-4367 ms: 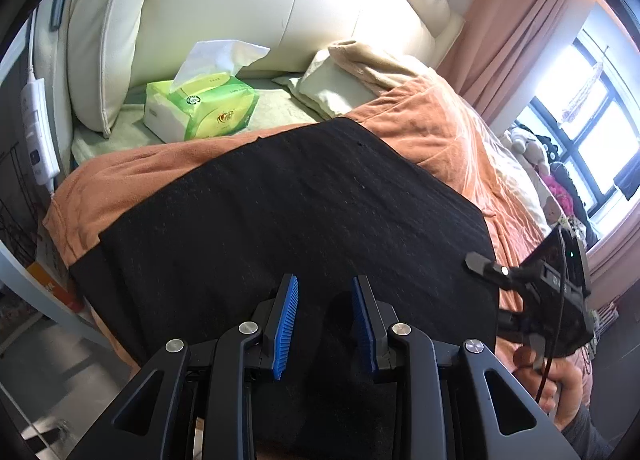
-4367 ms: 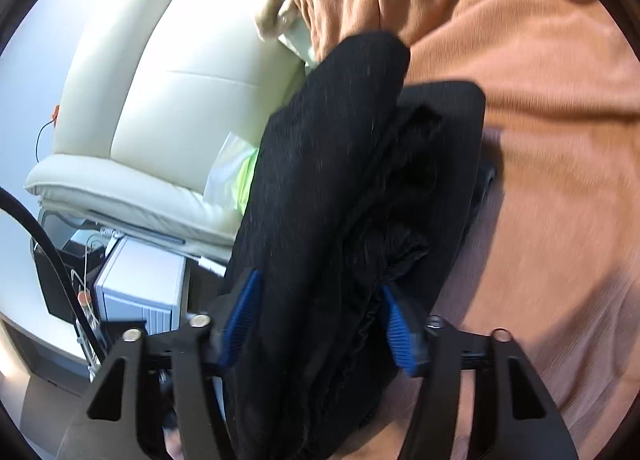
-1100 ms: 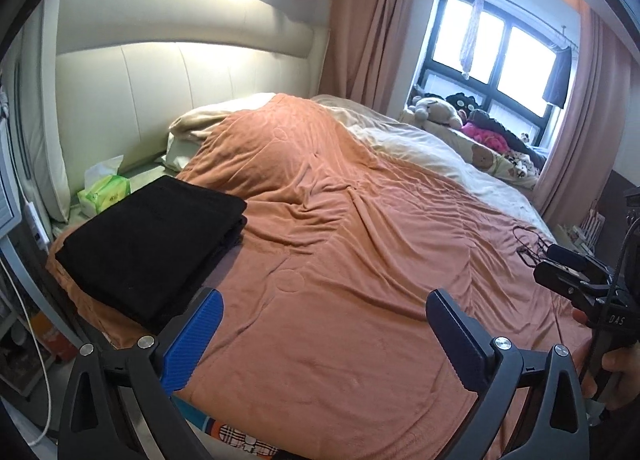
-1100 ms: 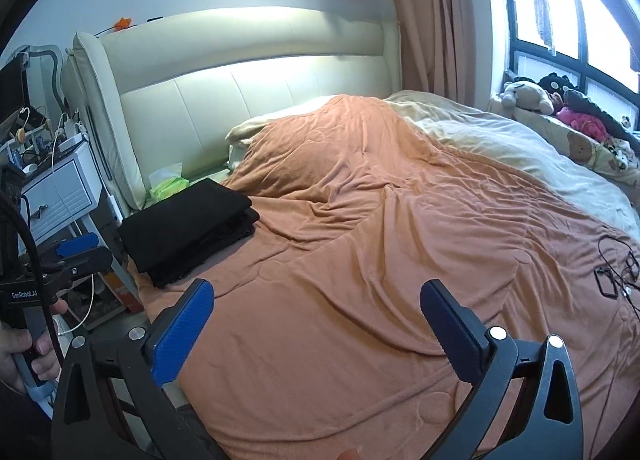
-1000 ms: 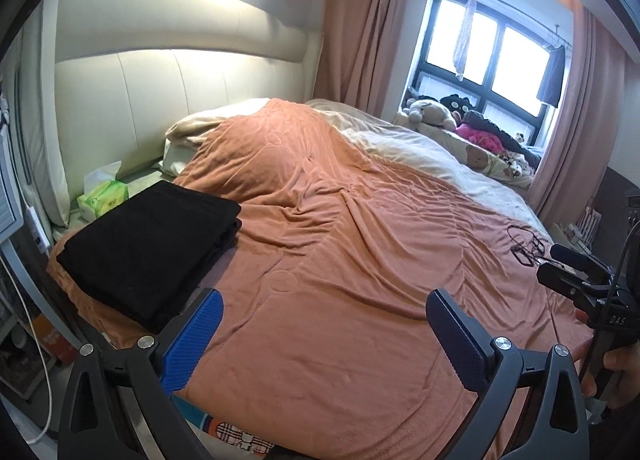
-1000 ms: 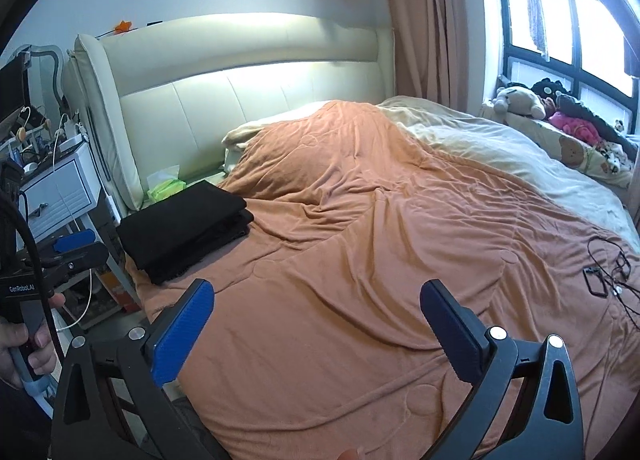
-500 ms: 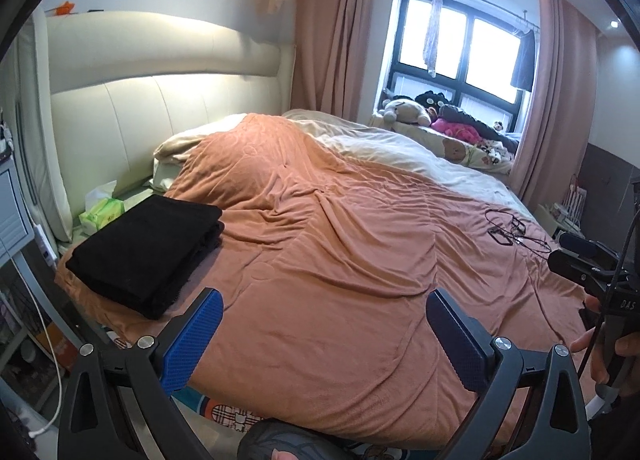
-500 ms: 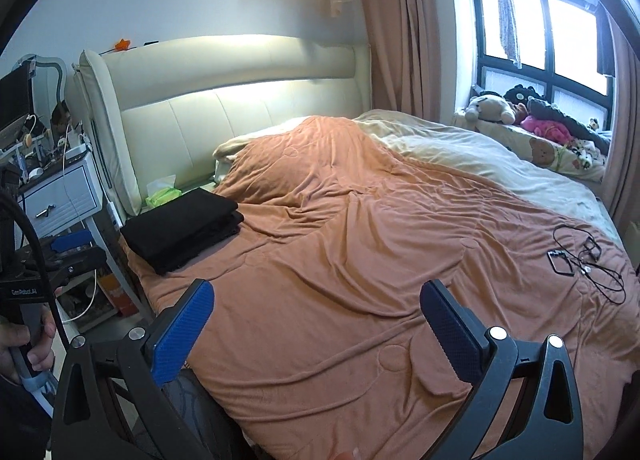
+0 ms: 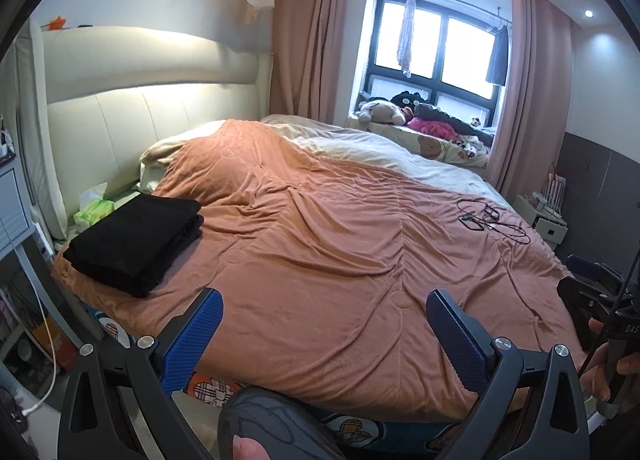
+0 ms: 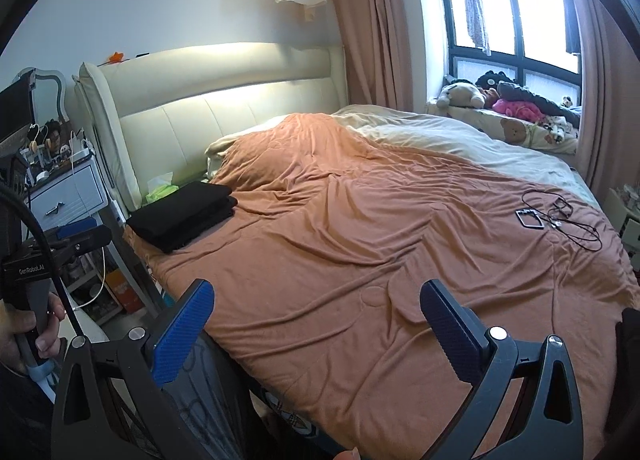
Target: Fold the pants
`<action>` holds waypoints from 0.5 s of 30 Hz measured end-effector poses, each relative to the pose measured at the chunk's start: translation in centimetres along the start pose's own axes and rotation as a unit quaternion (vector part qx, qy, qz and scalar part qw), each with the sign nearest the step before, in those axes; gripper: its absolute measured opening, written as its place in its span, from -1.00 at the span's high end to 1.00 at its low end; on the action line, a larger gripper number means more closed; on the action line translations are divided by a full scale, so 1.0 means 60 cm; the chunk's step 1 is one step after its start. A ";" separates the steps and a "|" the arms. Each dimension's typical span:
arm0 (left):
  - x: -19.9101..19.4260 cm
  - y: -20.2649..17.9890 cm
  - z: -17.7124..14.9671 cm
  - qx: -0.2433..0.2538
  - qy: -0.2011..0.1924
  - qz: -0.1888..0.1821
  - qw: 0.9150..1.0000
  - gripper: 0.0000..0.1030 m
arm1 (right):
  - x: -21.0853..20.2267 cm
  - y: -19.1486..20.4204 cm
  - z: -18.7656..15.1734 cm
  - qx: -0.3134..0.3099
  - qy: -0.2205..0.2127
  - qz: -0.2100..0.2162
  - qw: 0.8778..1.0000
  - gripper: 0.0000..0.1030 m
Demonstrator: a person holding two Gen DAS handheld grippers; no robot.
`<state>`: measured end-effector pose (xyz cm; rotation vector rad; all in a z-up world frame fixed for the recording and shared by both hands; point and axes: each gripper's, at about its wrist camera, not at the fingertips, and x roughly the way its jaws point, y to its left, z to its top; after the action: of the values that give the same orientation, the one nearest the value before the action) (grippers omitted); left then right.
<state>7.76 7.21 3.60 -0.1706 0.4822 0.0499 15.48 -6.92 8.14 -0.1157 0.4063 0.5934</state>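
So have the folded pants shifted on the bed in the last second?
No. The folded pants lie on the same corner of the orange blanket, beside the tissue box; only the cameras backed away.

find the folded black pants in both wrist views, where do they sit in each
Left wrist: folded black pants lie at left, on the orange blanket's near-left corner.
Right wrist: folded black pants lie left of centre, further up.
Shared landmark: the green tissue box just behind them, by the headboard.
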 end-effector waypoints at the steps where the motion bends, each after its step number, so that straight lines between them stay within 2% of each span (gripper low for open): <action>1: -0.006 -0.007 -0.006 0.004 -0.002 -0.001 1.000 -0.99 | -0.007 0.000 -0.005 0.000 -0.001 -0.004 1.000 -1.00; 11: -0.045 -0.058 -0.059 0.034 0.005 -0.021 0.999 -0.99 | -0.092 0.007 -0.064 0.016 -0.025 -0.025 0.999 -1.00; 15: -0.062 -0.072 -0.080 0.034 -0.004 -0.022 0.999 -0.99 | -0.107 0.016 -0.089 0.010 -0.028 -0.034 0.999 -1.00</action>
<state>2.65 2.08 1.79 -0.1141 0.4705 -0.0088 8.29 -10.66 5.88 -0.0927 0.3521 0.5247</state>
